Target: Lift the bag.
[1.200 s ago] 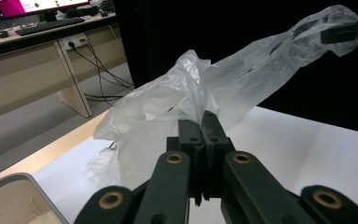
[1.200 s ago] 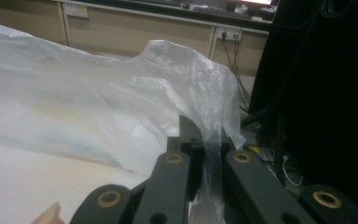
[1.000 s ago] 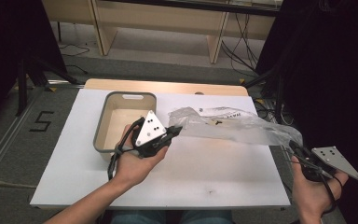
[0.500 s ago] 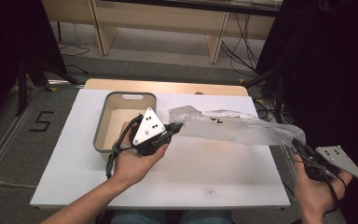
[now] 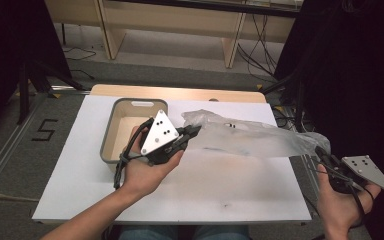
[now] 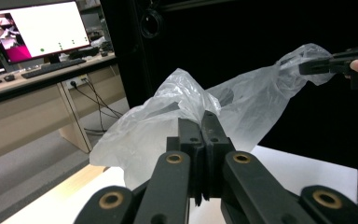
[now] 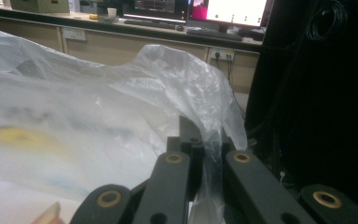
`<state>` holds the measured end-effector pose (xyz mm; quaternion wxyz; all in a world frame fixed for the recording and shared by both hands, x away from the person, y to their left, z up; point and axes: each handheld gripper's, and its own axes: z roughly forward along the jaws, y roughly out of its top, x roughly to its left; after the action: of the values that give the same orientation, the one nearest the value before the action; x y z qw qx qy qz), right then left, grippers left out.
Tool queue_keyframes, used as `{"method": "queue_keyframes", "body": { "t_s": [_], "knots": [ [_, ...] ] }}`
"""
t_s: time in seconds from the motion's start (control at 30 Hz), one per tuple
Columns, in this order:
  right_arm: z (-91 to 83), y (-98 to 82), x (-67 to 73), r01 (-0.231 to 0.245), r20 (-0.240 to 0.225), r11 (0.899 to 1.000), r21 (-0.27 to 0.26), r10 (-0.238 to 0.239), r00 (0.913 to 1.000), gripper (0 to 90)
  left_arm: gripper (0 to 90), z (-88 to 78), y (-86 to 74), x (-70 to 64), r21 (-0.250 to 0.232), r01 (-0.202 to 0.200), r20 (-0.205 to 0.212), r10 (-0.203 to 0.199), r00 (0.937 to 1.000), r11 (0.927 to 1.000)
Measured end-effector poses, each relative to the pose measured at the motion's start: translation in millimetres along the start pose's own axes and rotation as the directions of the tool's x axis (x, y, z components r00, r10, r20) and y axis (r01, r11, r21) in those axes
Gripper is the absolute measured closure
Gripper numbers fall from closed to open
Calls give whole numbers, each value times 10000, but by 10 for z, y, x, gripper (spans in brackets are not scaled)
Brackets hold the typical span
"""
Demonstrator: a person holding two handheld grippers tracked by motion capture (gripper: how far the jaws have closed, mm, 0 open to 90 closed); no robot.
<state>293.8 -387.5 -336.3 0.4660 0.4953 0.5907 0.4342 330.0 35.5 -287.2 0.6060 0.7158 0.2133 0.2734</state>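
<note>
A clear plastic bag hangs stretched above the white table, pulled taut between both grippers. My left gripper, under a grey three-cornered plate, is shut on the bag's left end; in the left gripper view the jaws pinch the film at their tips. My right gripper, off the table's right edge, is shut on the bag's other end, and the film runs down between its jaws. Small dark items and a yellowish blur show through the bag.
A grey-rimmed bin with a pale inside stands at the table's back left, right behind my left hand. Wooden desks and cables stand beyond the table. Black curtains close off the right side. Monitors sit on a desk.
My left gripper has risen slightly with its end of the bag, and the bag now hangs more taut and lifted. The right gripper has stayed in place.
</note>
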Motion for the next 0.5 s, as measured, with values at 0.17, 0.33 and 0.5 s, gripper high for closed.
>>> {"method": "queue_keyframes", "body": {
  "t_s": [0.17, 0.33, 0.5],
  "knots": [
    [3, 41, 3, -17, -15, 9999, -117, 17, 10000, 900, 893, 20, 55, 32, -109, 59, -54, -60, 10000, 9999],
    [37, 99, 8, -19, -26, 9998, -210, 18, 10000, 900, 893, 36, 91, 95, -126, 47, -221, -50, 9997, 9999],
    [106, 176, 33, 106, -85, 9996, -274, -108, 9999, 900, 893, 57, 110, 183, -124, 83, -479, -89, 9988, 9999]
  ]
}}
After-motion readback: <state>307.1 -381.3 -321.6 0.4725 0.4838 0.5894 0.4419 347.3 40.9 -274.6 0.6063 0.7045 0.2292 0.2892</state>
